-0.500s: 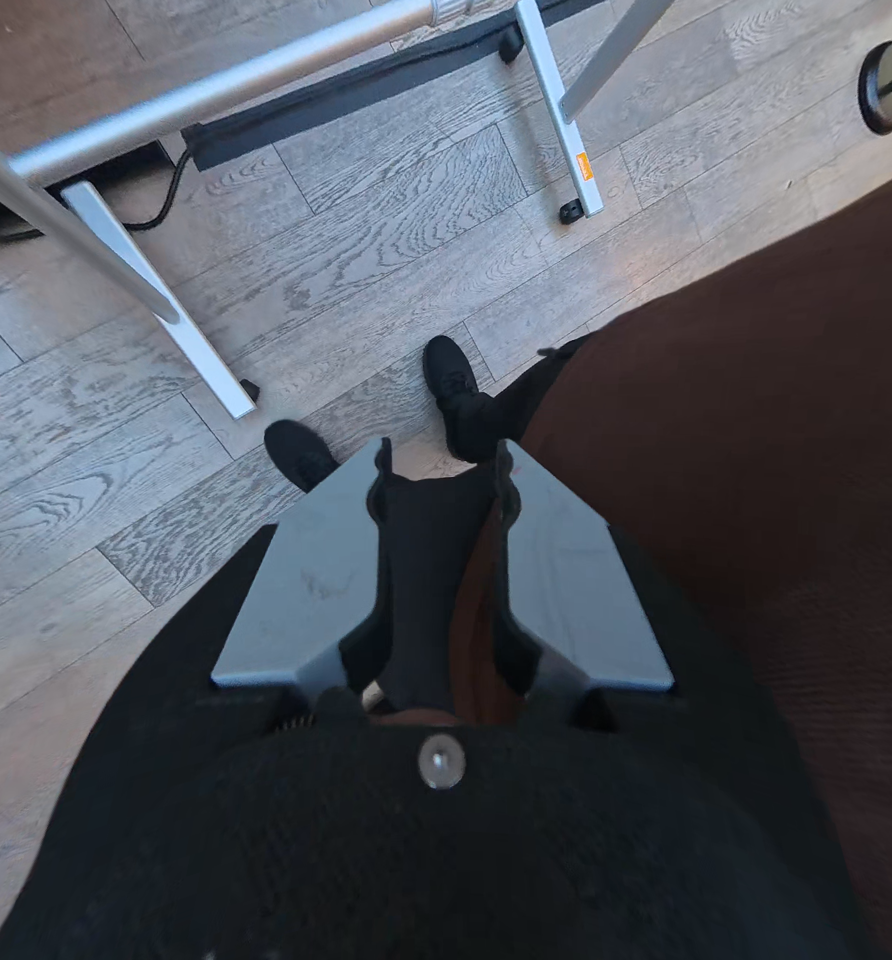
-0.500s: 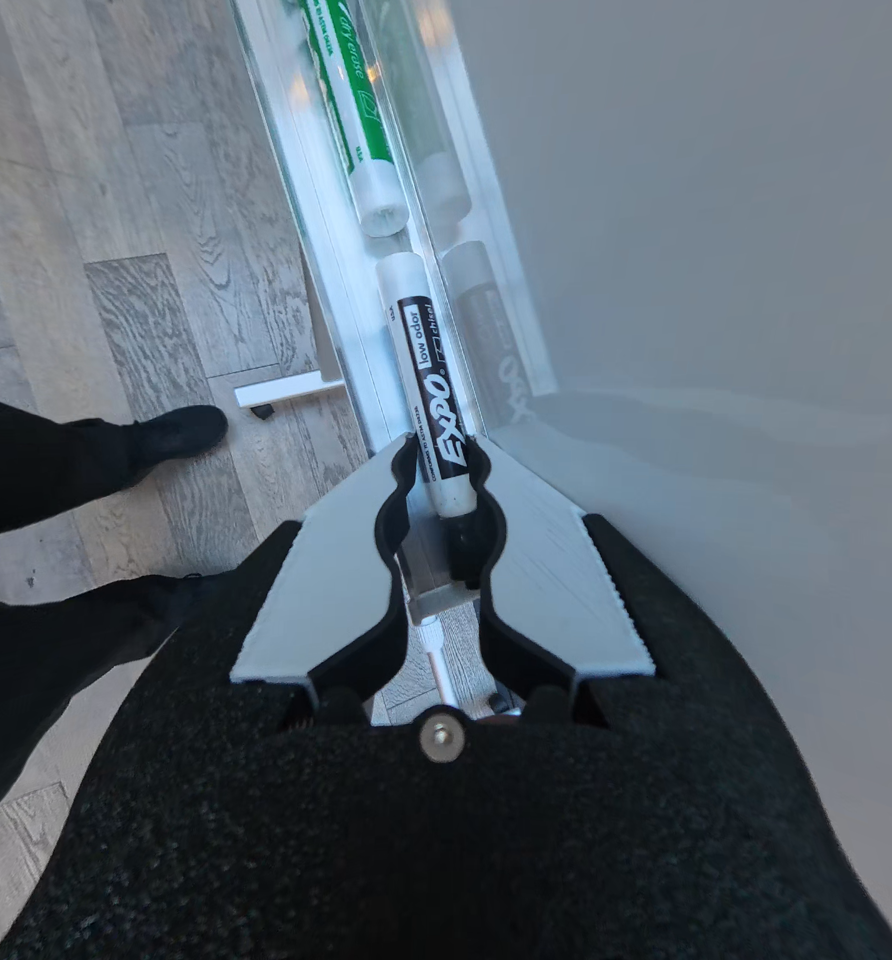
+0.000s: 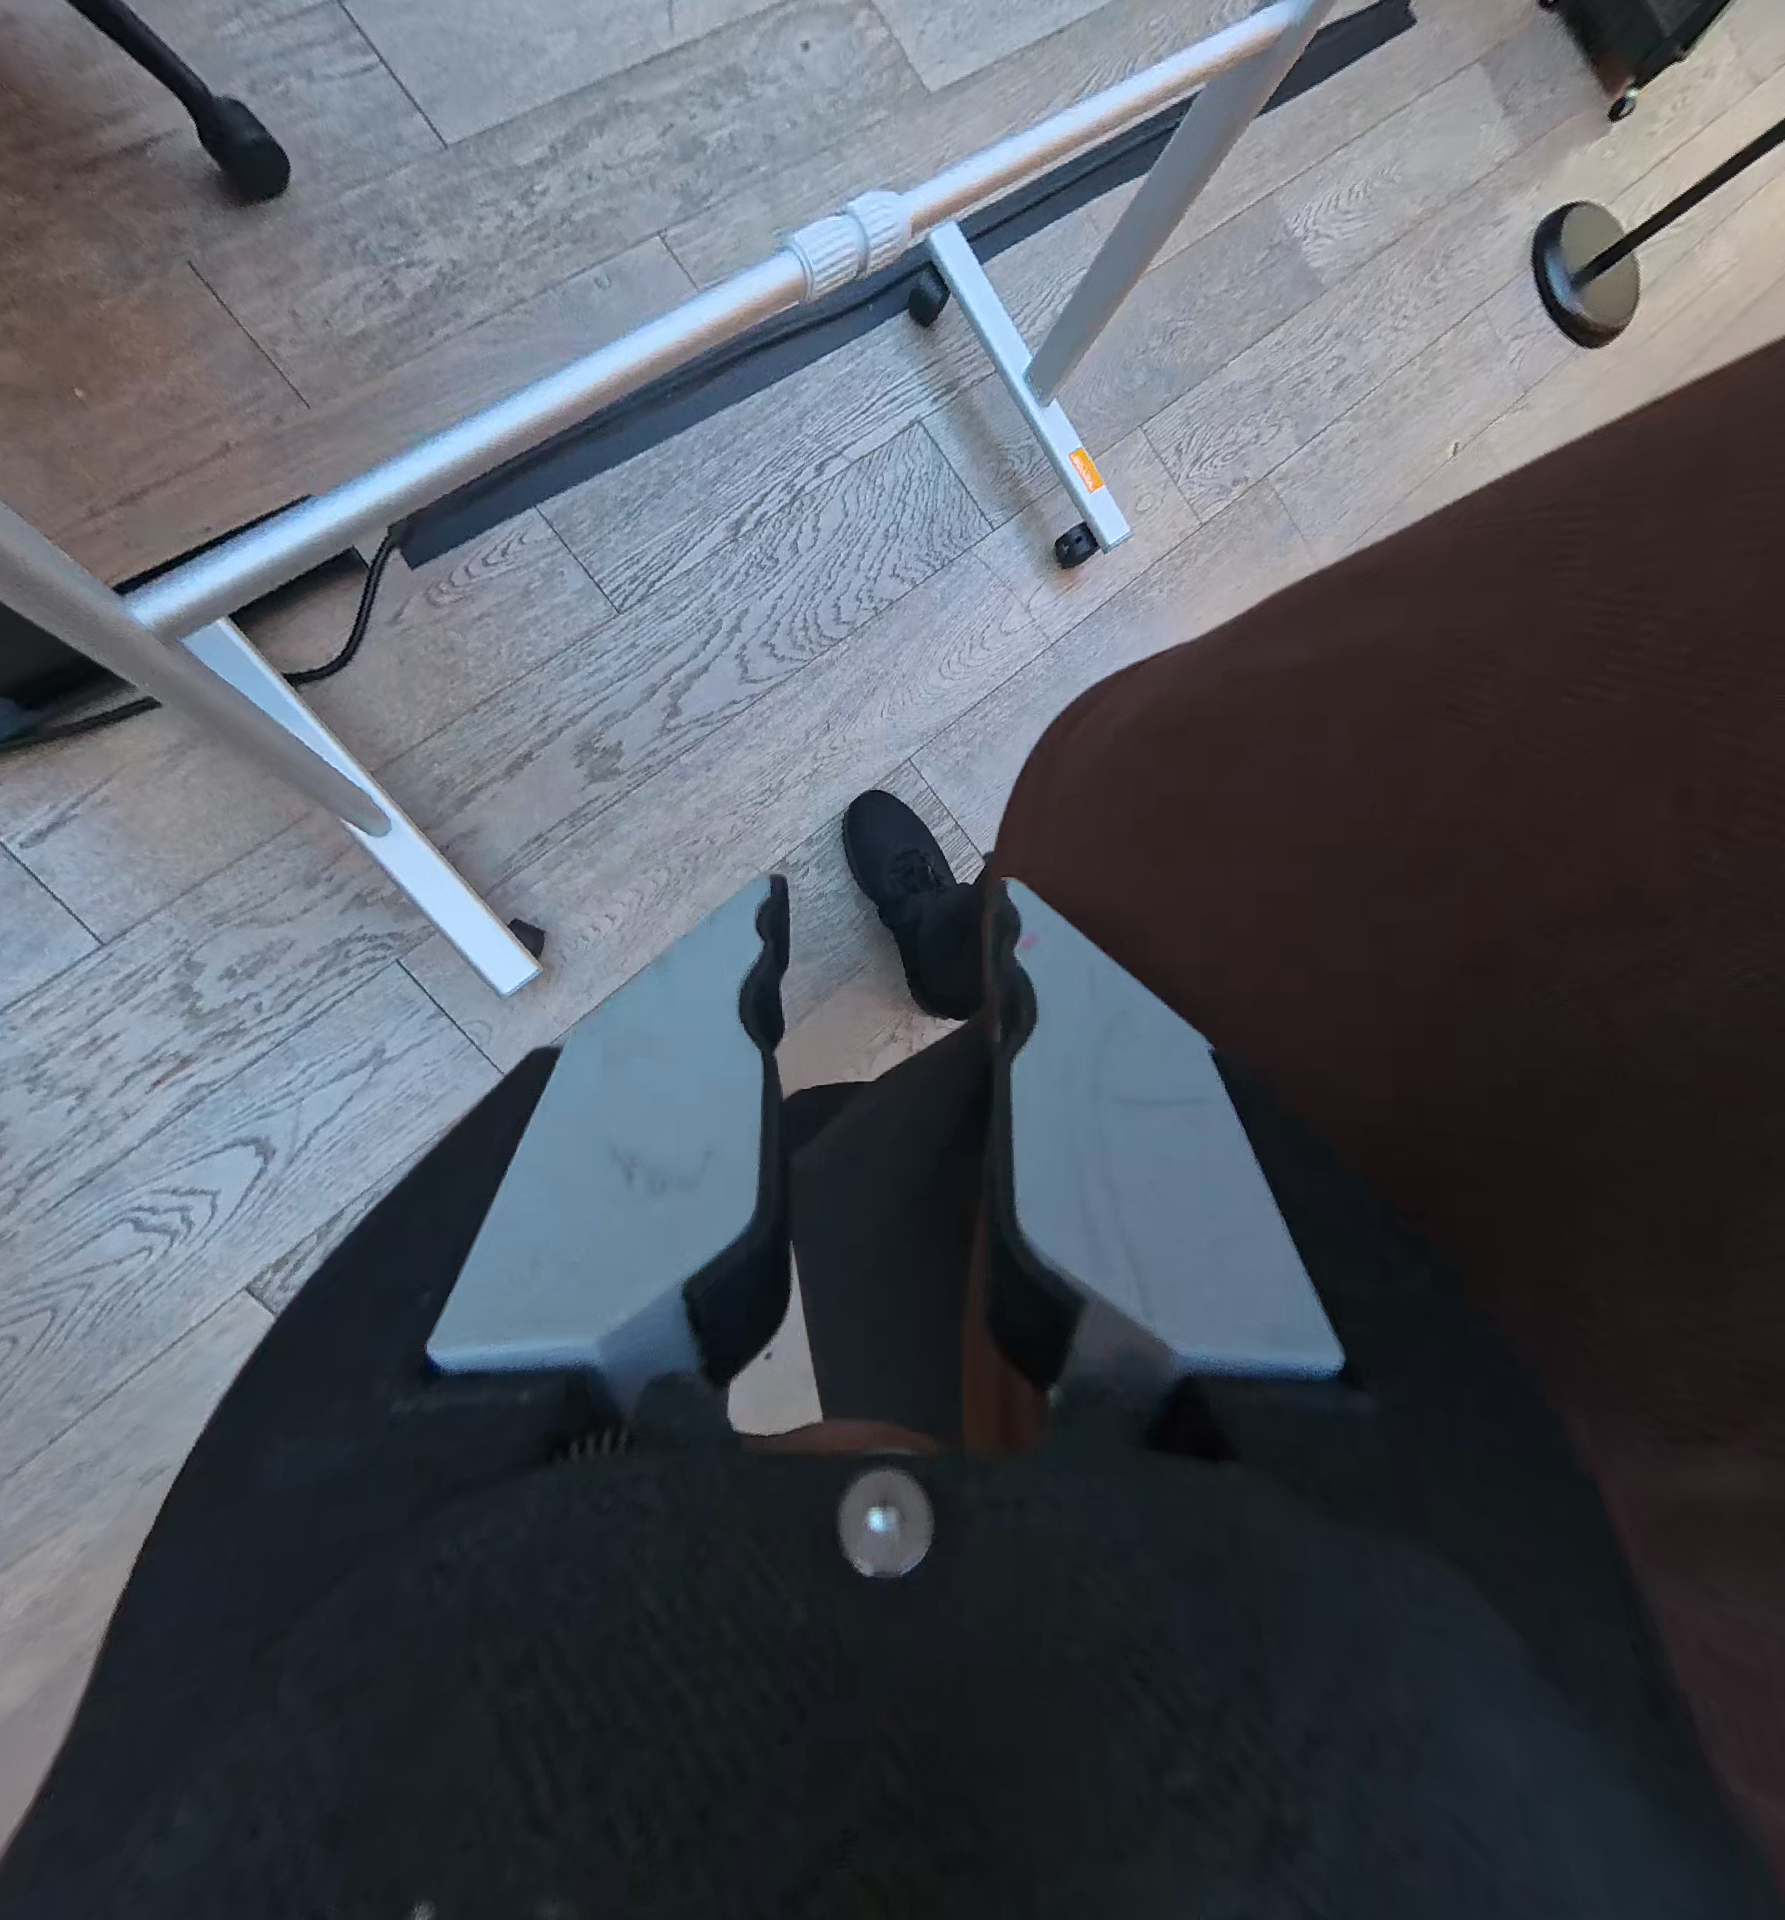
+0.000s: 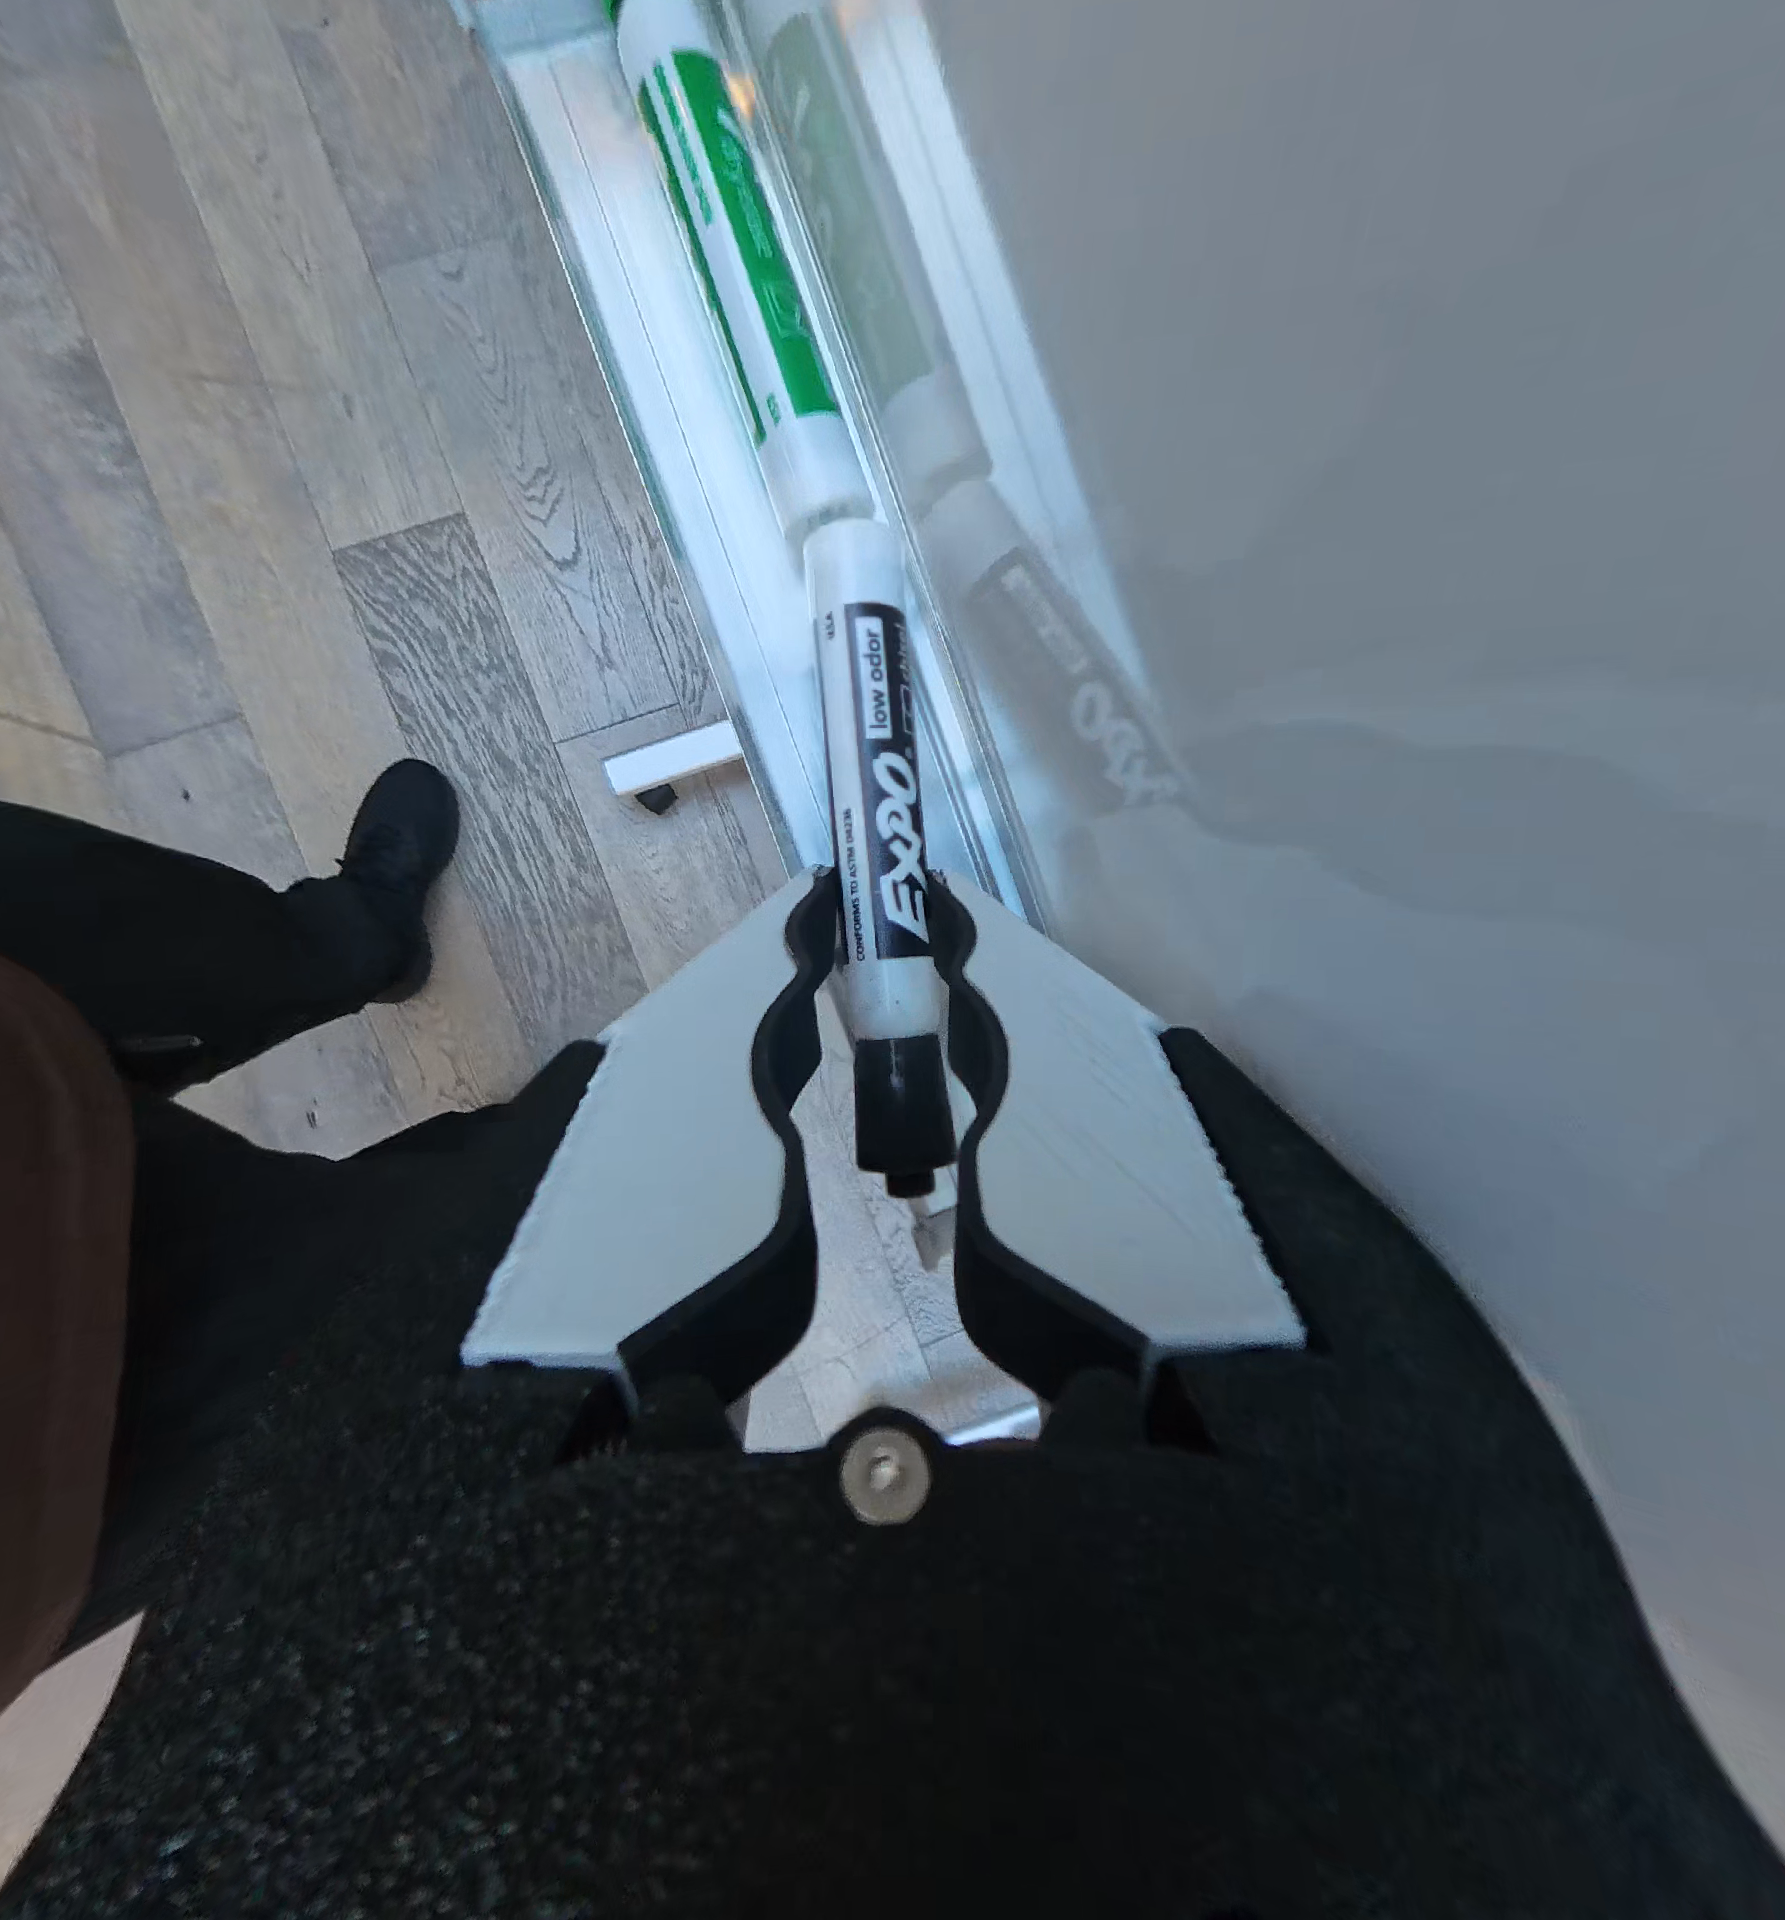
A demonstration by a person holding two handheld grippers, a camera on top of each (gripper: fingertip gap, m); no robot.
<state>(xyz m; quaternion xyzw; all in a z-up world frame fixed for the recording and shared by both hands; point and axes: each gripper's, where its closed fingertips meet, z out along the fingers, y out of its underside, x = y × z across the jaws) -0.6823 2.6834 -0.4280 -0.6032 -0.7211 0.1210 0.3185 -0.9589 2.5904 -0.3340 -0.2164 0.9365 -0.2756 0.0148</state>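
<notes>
The right tongs (image 4: pixel 883 914) clamp a black marker (image 4: pixel 872 800) over the whiteboard tray (image 4: pixel 753 582); the left tongs (image 3: pixel 883 966) hang apart, empty, above the floor (image 3: pixel 659 644).

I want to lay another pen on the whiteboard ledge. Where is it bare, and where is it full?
The tray is crowded: the green marker lies end to end with the black marker, which the right gripper has clamped. No bare stretch of tray shows. Open wood floor lies beside it.

Grey wood-grain floor (image 3: pixel 659 644), matt. Stand frame (image 3: pixel 514 416) brushed metal. Marker (image 4: pixel 872 831) glossy plastic, tray (image 4: pixel 659 343) shiny aluminium, whiteboard (image 4: pixel 1439 416) smooth, reflective.
</notes>
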